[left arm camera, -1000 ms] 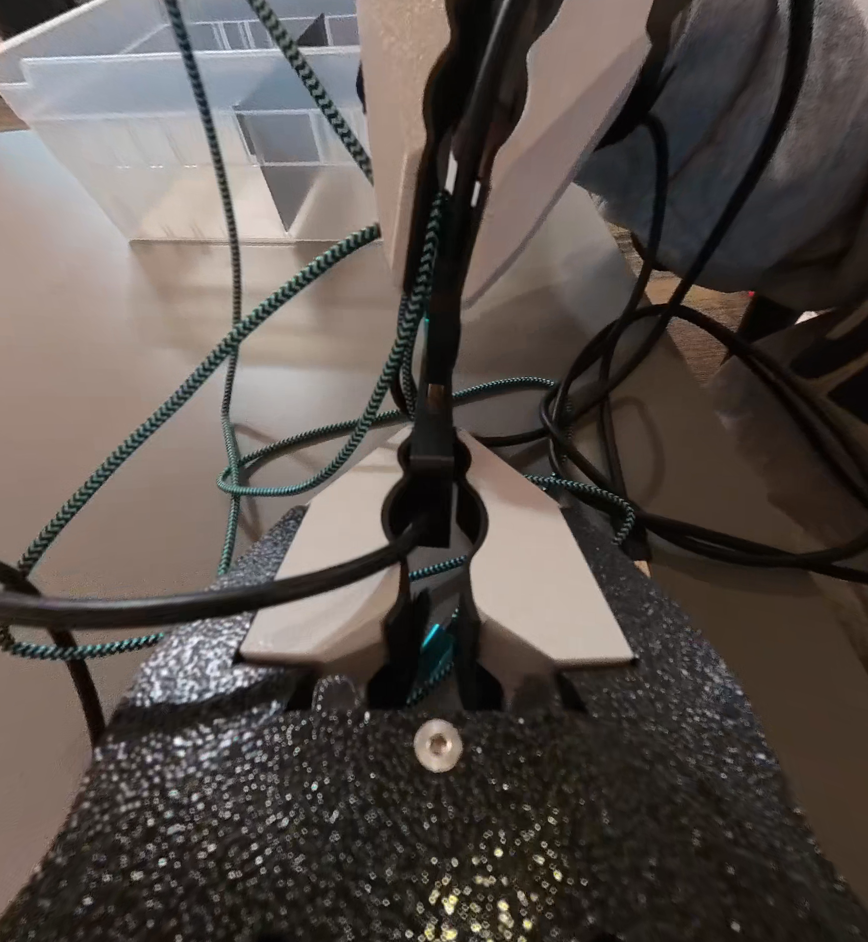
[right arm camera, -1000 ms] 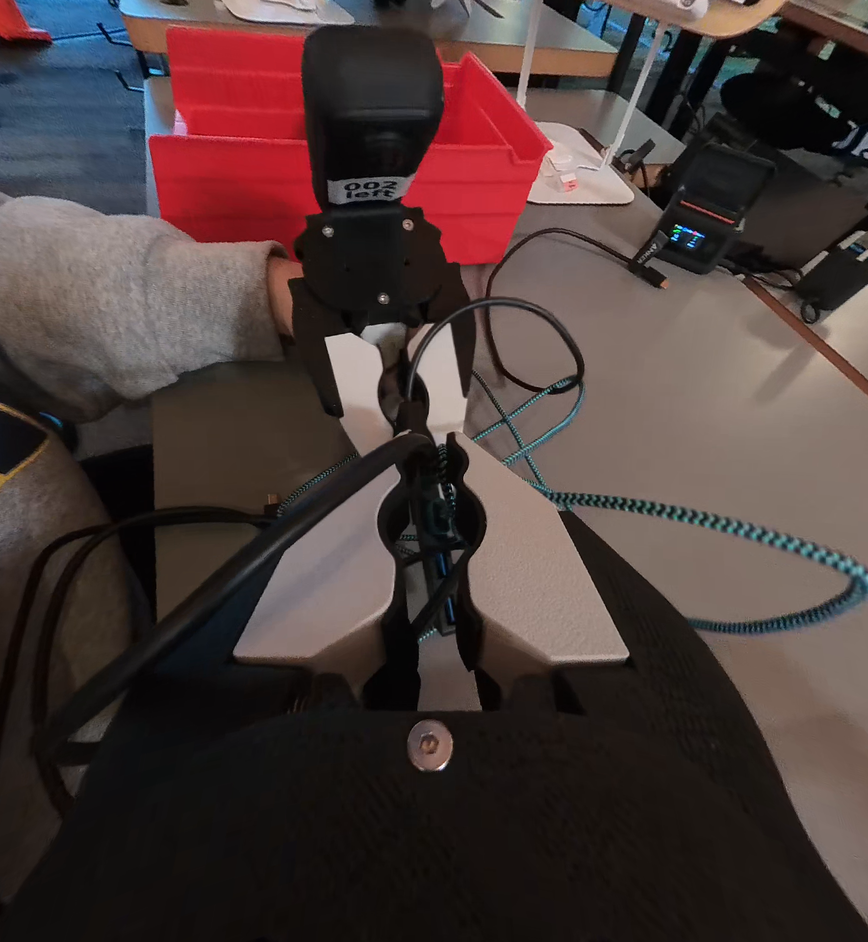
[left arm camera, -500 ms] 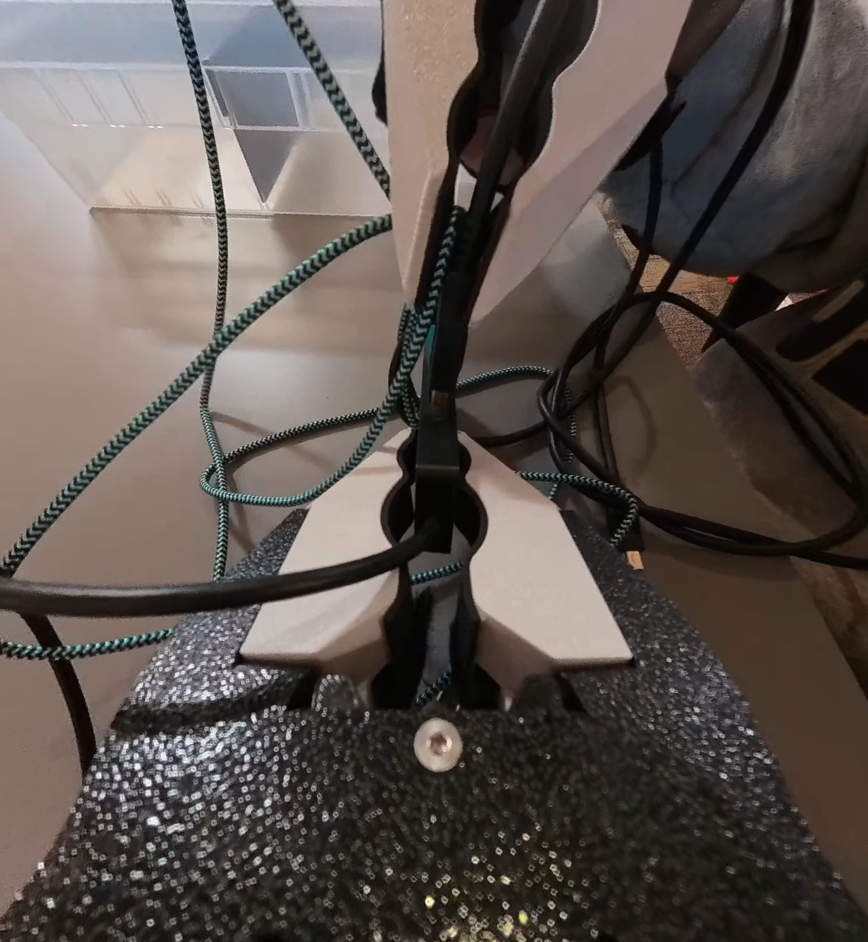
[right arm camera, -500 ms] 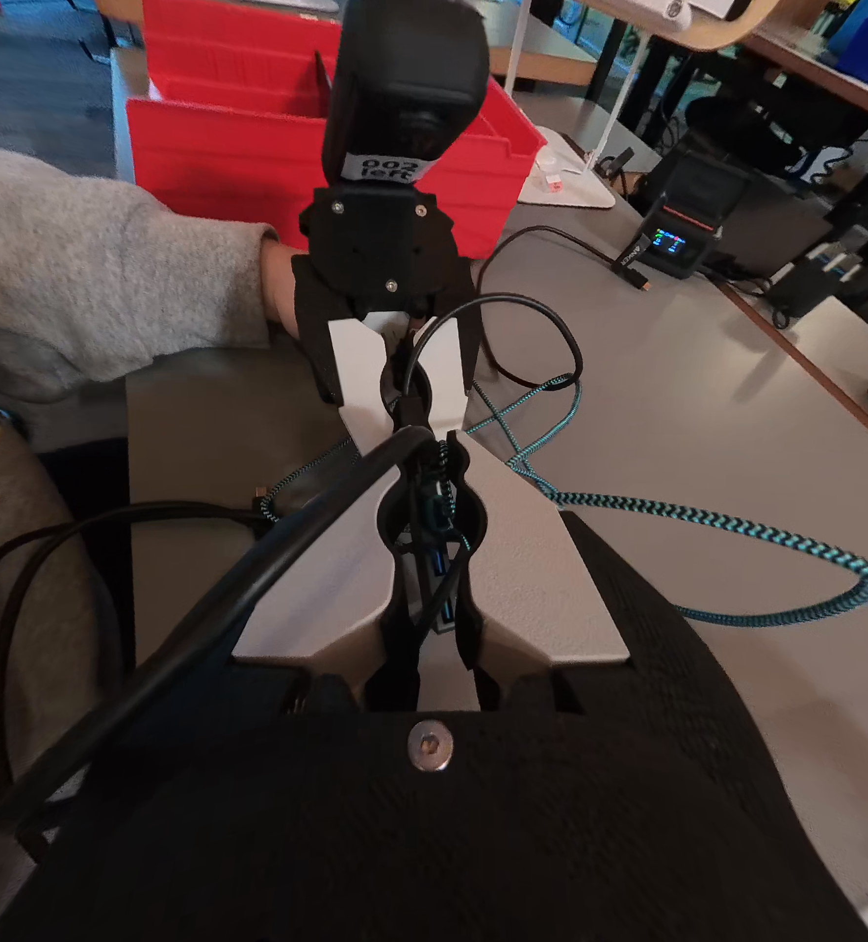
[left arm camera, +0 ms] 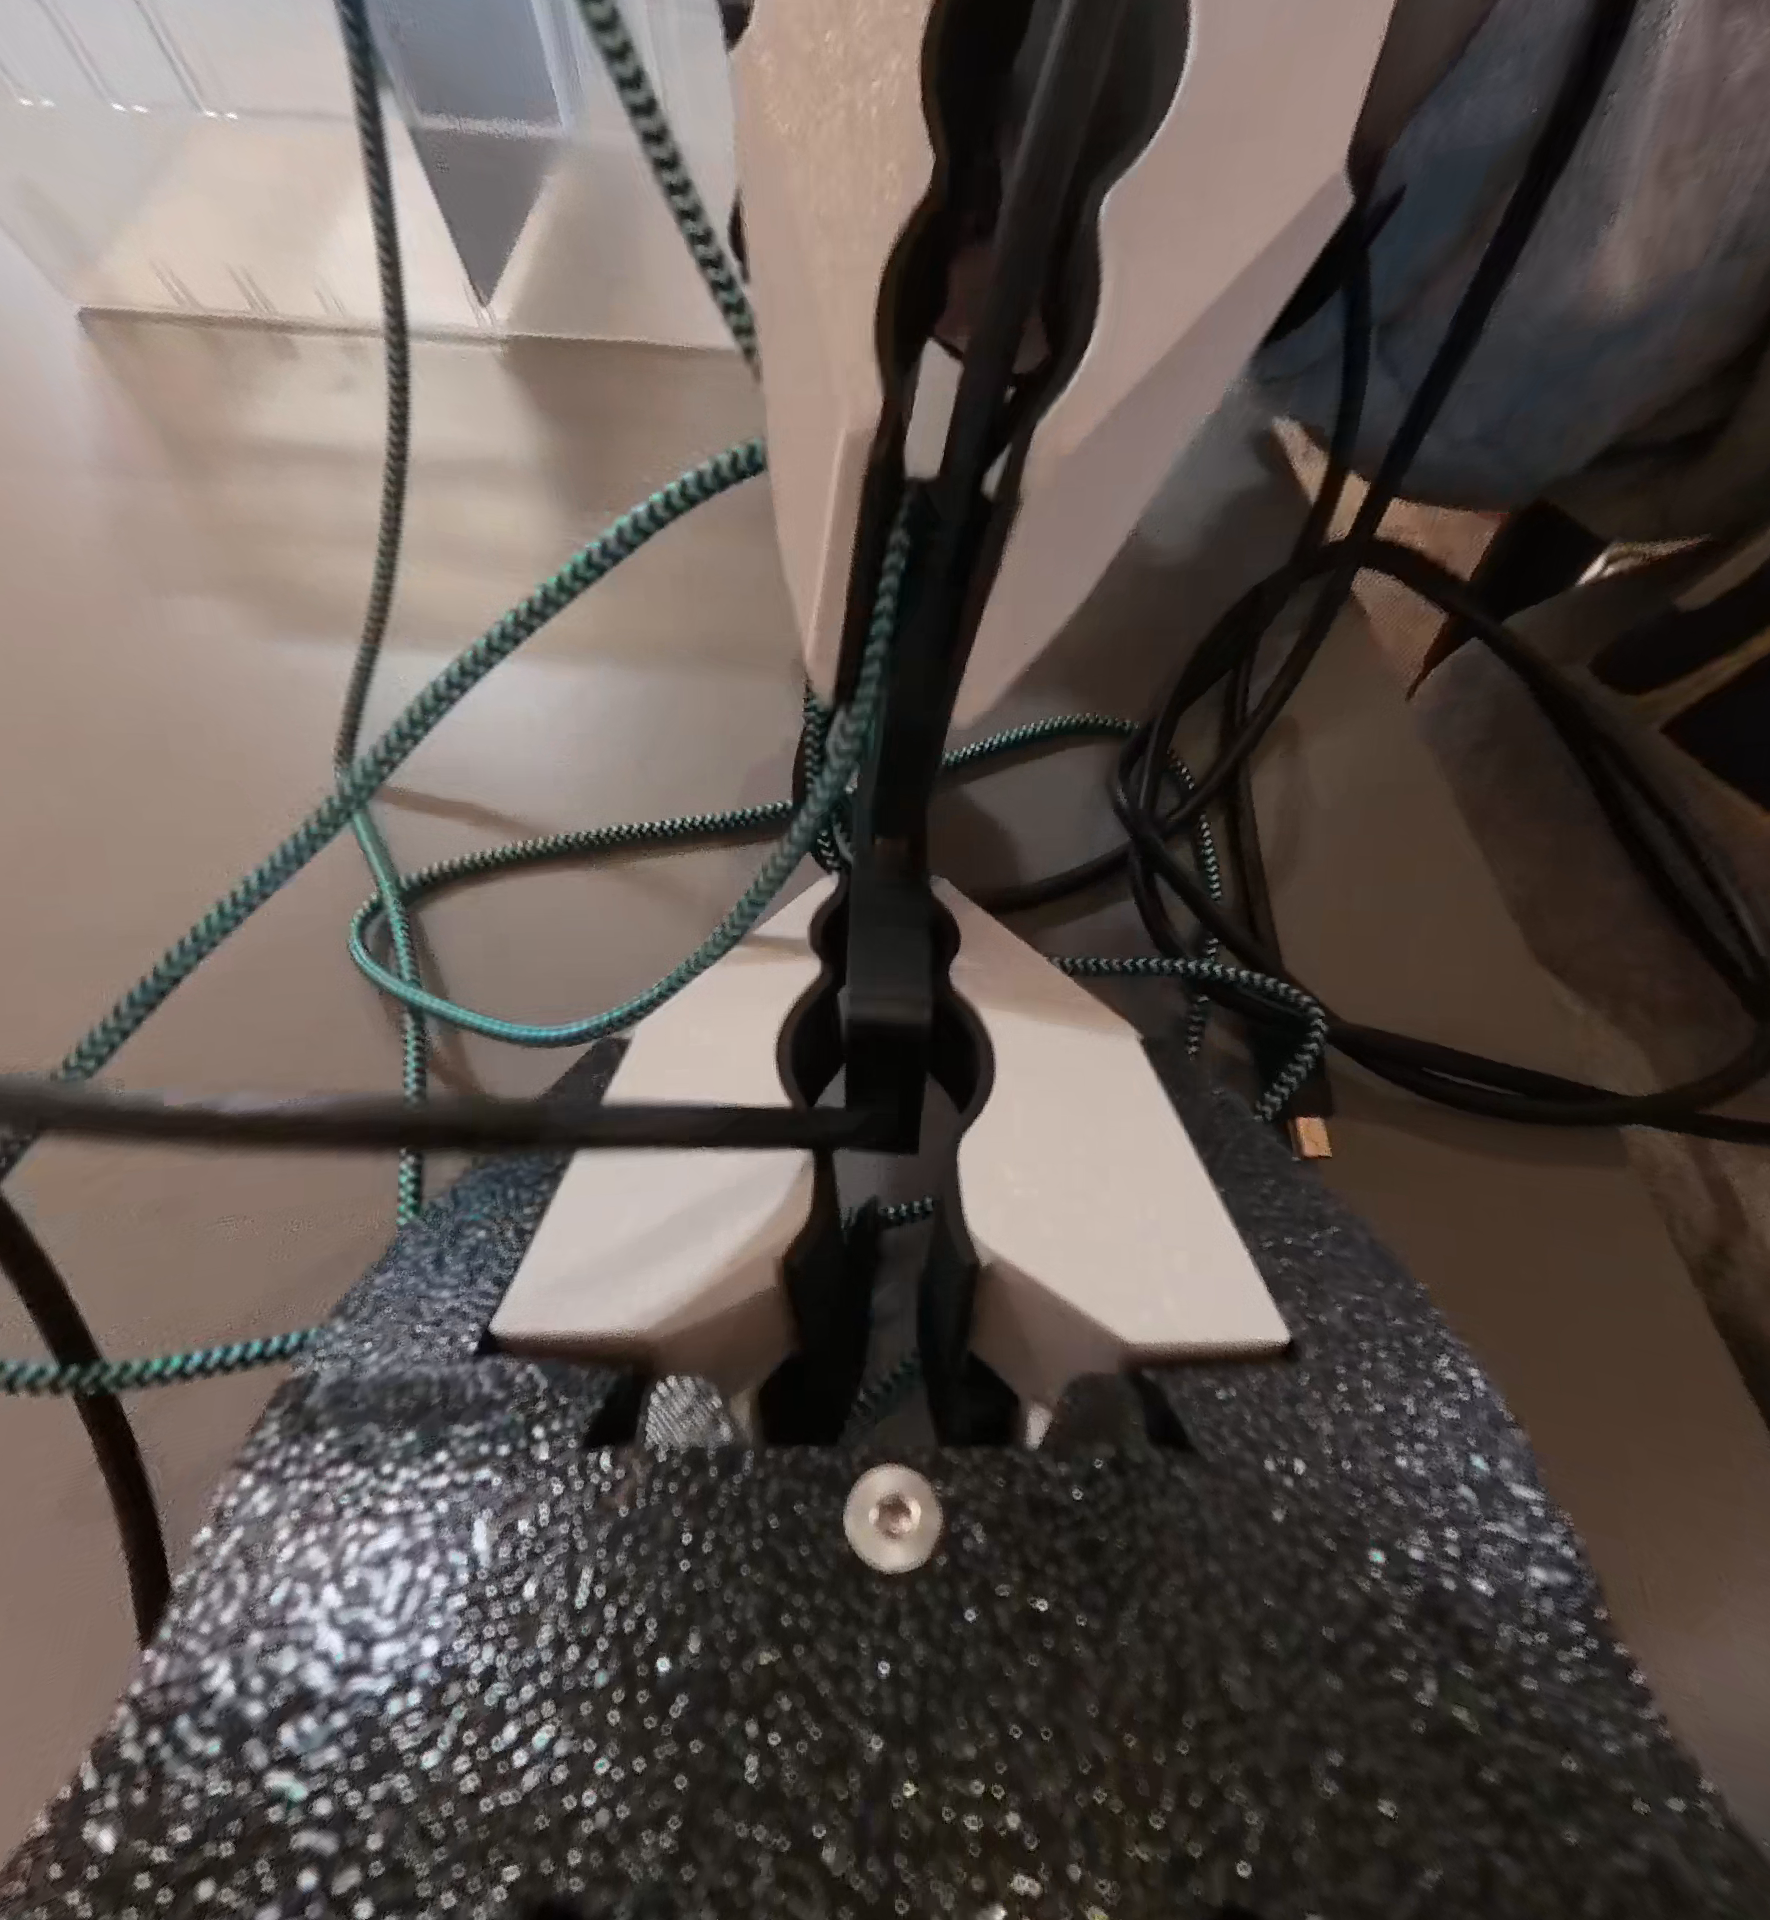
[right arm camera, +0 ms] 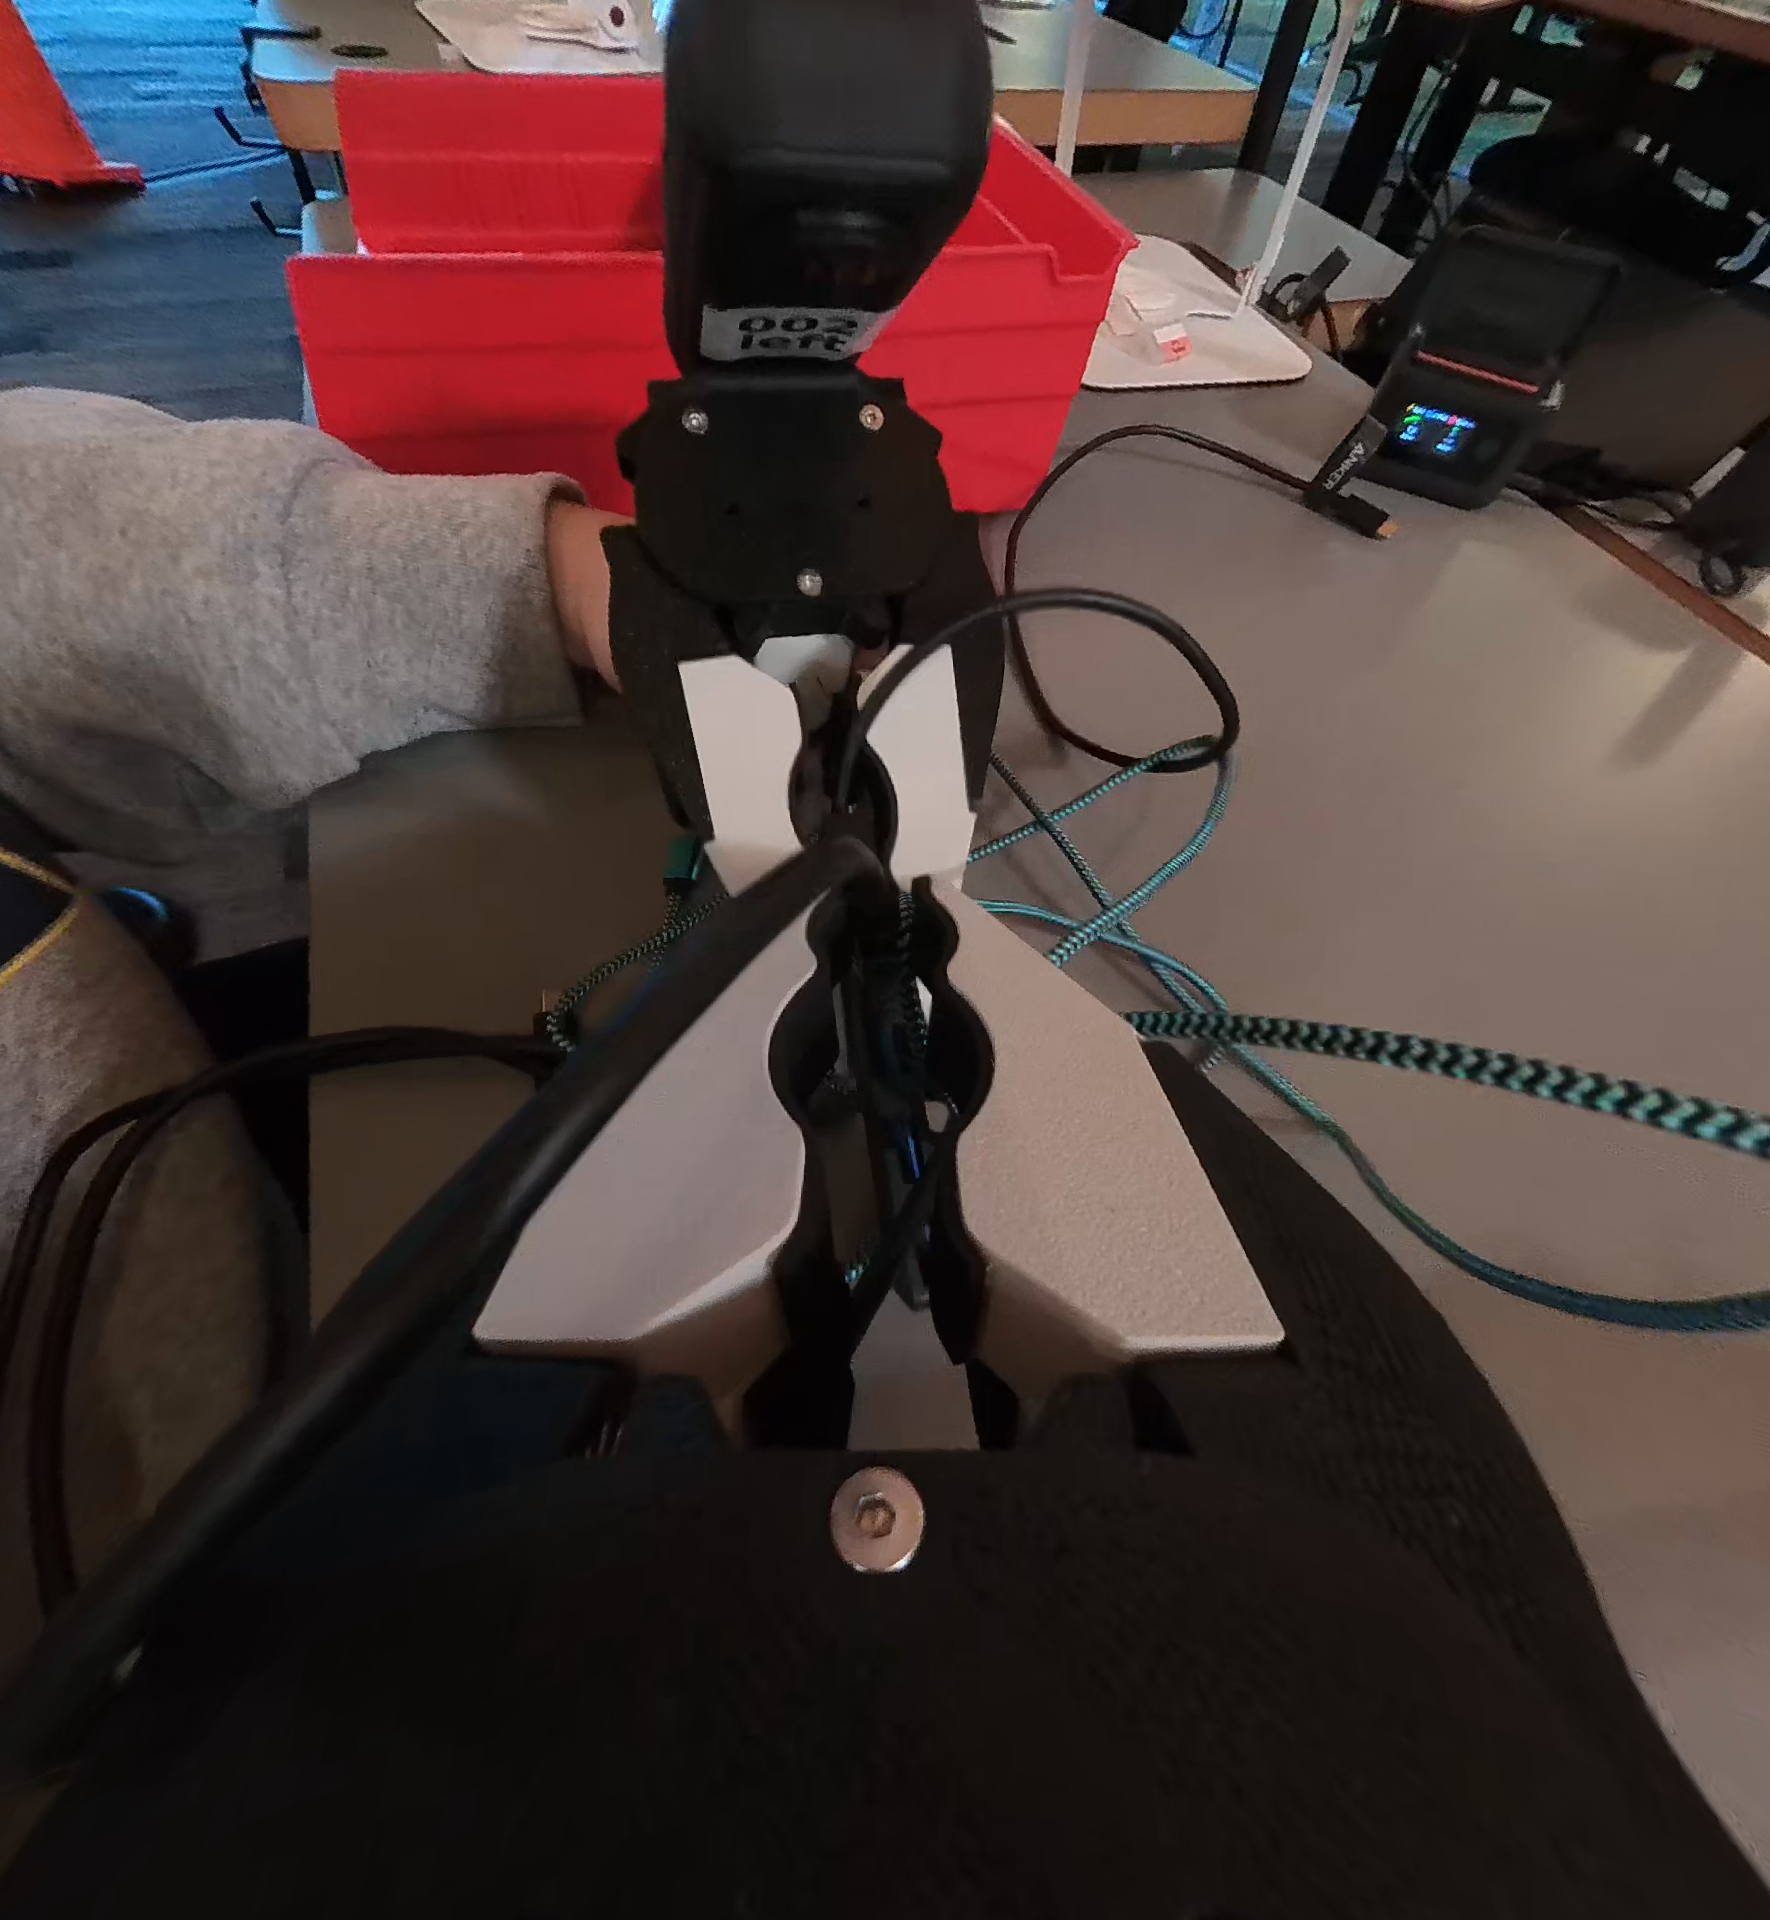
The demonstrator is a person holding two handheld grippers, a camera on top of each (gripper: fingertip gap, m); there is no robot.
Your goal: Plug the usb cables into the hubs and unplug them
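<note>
Both grippers have drawn slightly apart, cables taut between them.
Left gripper (left arm camera: 886, 1023) clamps a black USB plug (left arm camera: 883, 997); right gripper (right arm camera: 881, 1049) pinches the hub (right arm camera: 902, 1153) above the worktop (right arm camera: 1432, 790).

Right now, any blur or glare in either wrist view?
Left wrist view: motion blur smears the black cable and clear bin; glints speckle the left gripper body. Right wrist view: sharp, wide-angle bend, red bin clean.

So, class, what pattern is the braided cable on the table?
Braided cable: teal-and-black zigzag weave, clearest in the right wrist view.
</note>
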